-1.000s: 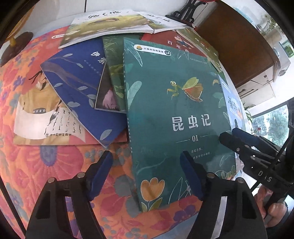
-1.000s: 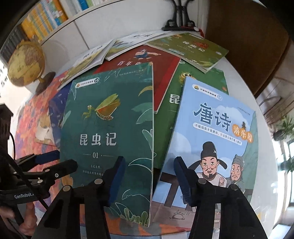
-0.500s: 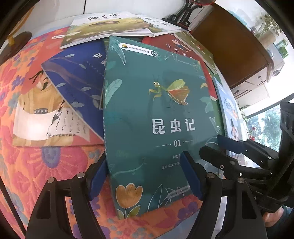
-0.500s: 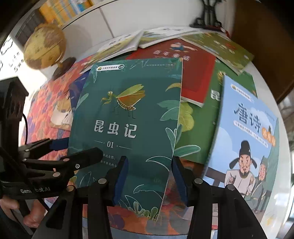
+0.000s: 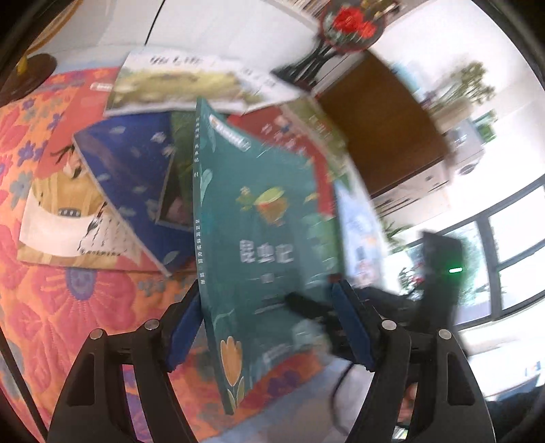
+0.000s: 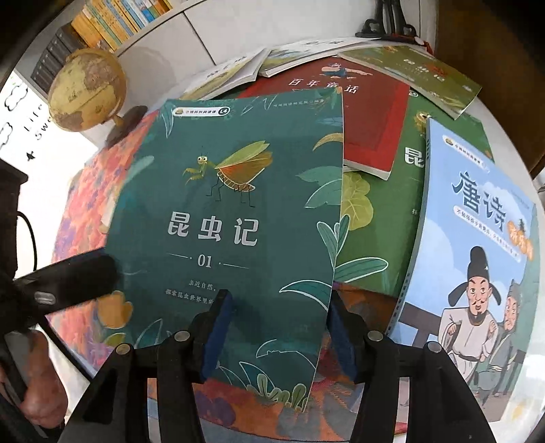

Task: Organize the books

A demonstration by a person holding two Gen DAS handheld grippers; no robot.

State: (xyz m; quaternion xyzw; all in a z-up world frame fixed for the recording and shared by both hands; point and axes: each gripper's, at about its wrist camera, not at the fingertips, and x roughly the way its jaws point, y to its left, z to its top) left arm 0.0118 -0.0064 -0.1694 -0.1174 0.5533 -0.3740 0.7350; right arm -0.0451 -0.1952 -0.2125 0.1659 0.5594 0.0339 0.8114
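A dark green book with a mantis on its cover (image 5: 265, 245) is tilted up off the pile, spine edge raised. It fills the middle of the right wrist view (image 6: 235, 218). My left gripper (image 5: 269, 327) is open, its fingers either side of the book's lower part. My right gripper (image 6: 276, 334) is open around the book's lower right edge; it shows blurred in the left wrist view (image 5: 327, 310). The left gripper's finger (image 6: 68, 276) touches the book's left edge. Other books lie scattered: blue (image 5: 136, 184), red (image 6: 344, 112), light blue (image 6: 477, 259).
A flowered orange cloth (image 5: 68, 306) covers the table's left. A globe (image 6: 87, 90) stands at the back left, a black stand (image 6: 388, 24) at the back. A brown cabinet (image 5: 381, 126) and windows lie to the right. A bookshelf (image 6: 112, 24) is behind.
The green mantis book has gone from flat on the pile to tilted up on edge. Both grippers have closed in on its lower part, and the left view is motion-blurred.
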